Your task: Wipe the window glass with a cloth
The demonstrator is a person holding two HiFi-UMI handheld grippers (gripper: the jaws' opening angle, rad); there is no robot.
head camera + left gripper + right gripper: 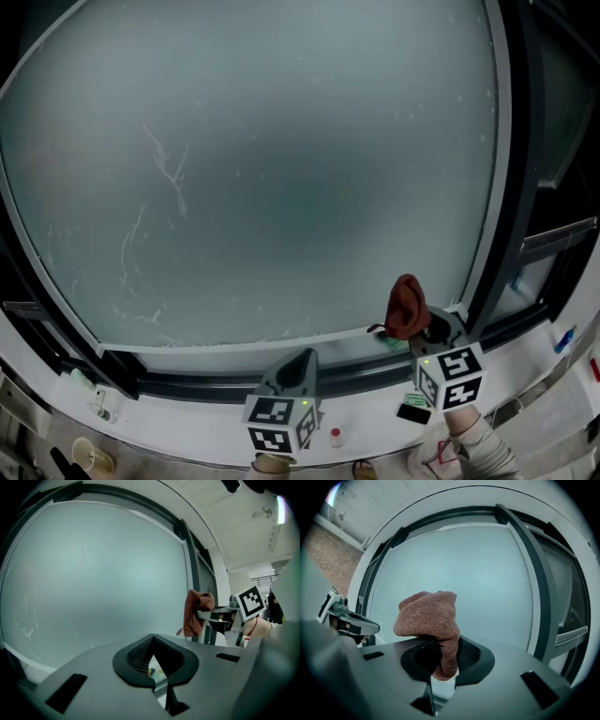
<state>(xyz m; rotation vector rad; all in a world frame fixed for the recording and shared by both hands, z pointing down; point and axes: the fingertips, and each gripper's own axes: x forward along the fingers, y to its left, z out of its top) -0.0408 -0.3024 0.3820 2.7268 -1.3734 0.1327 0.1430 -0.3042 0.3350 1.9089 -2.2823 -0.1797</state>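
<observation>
Streaked grey window glass (281, 169) fills the wall behind both tools. The right tool (446, 654) is clamped on a rust-brown cloth (427, 615) — its bunched top stands above the jaws, near the pane's lower right corner; whether it touches the glass cannot be told. The left tool (152, 658) is held lower, jaws closed together — nothing between them.

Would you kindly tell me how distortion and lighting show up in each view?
Head view: the frosted window glass bulges, with a darker centre. Left gripper view: fisheye bending, black corners, glare at upper right. Right gripper view: same bending; the rust-brown knitted cloth looks sharp.
</observation>
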